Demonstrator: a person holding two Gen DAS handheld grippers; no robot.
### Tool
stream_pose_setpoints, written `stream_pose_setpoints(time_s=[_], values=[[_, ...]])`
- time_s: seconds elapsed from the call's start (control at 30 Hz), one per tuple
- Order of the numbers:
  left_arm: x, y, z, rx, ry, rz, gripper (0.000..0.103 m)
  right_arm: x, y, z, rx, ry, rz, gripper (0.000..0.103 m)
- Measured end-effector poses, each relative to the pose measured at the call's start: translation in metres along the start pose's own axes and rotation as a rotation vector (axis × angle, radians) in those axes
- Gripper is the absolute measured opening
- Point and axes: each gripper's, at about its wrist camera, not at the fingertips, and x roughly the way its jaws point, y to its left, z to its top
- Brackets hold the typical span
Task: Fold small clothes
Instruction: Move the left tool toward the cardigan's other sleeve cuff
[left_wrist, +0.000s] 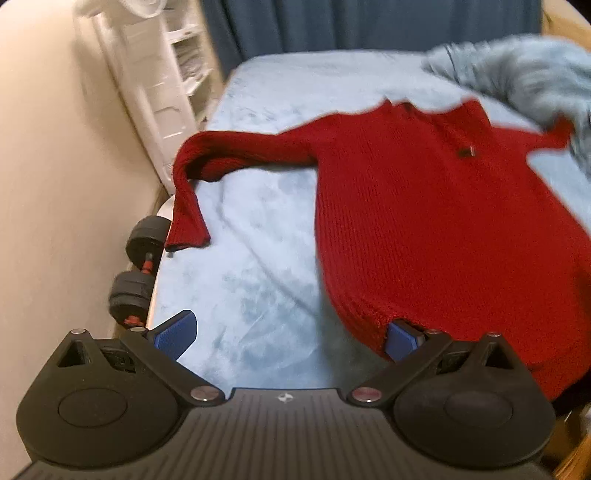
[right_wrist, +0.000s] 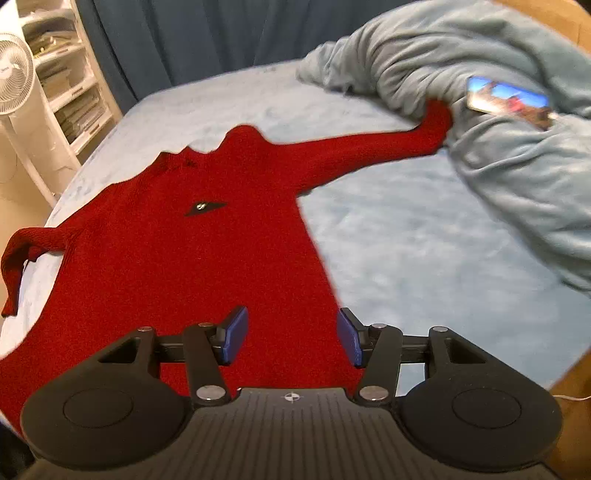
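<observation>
A red knitted sweater (left_wrist: 424, 206) lies spread flat on the light blue bed (left_wrist: 258, 258), collar away from me, sleeves out to both sides. It also shows in the right wrist view (right_wrist: 192, 258). Its left sleeve (left_wrist: 192, 192) bends and hangs over the bed's left edge. Its right sleeve (right_wrist: 369, 147) reaches to the bunched blanket. My left gripper (left_wrist: 288, 336) is open wide, empty, at the sweater's near left hem corner; the hem covers part of its right finger. My right gripper (right_wrist: 291, 336) is open, empty, above the hem's right part.
A bunched grey-blue blanket (right_wrist: 480, 110) with a lit phone (right_wrist: 506, 99) on it lies at the bed's far right. A dumbbell (left_wrist: 140, 273) lies on the floor left of the bed. A white fan (right_wrist: 14, 74), shelves (right_wrist: 70, 85) and dark curtains (right_wrist: 203, 37) stand behind.
</observation>
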Motion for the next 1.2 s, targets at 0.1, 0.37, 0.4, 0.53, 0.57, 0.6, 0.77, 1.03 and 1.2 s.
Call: stream_pose_setpoints(time_s=[0.1, 0.37, 0.4, 0.53, 0.57, 0.6, 0.77, 1.03, 1.2], values=[[0.010, 0.007, -0.017, 0.026, 0.069, 0.033, 0.103, 0.027, 0.016, -0.004, -0.031, 0.054, 0.027, 0.055], [0.019, 0.027, -0.035, -0.069, 0.155, -0.020, 0.103, 0.081, 0.053, -0.064, -0.237, 0.299, -0.033, 0.055], [0.018, 0.026, -0.036, -0.062, 0.161, -0.028, 0.103, 0.080, 0.057, -0.071, -0.280, 0.294, -0.039, 0.057], [0.017, 0.029, -0.048, -0.032, 0.211, -0.032, 0.103, 0.067, 0.064, -0.084, -0.325, 0.318, -0.036, 0.060], [0.014, 0.031, -0.051, -0.032, 0.204, -0.023, 0.103, 0.066, 0.064, -0.085, -0.305, 0.334, -0.031, 0.060], [0.010, 0.034, -0.053, -0.036, 0.191, -0.006, 0.103, 0.064, 0.063, -0.087, -0.289, 0.351, -0.024, 0.060], [-0.005, 0.055, -0.039, -0.182, 0.126, 0.040, 0.103, 0.035, 0.060, -0.083, -0.190, 0.311, 0.030, 0.060], [0.021, 0.077, 0.035, -0.364, 0.022, 0.117, 0.103, -0.003, 0.041, -0.027, 0.020, 0.016, 0.052, 0.060], [0.068, 0.080, 0.070, -0.306, 0.049, 0.148, 0.103, 0.022, 0.027, 0.000, 0.113, -0.044, 0.051, 0.060]])
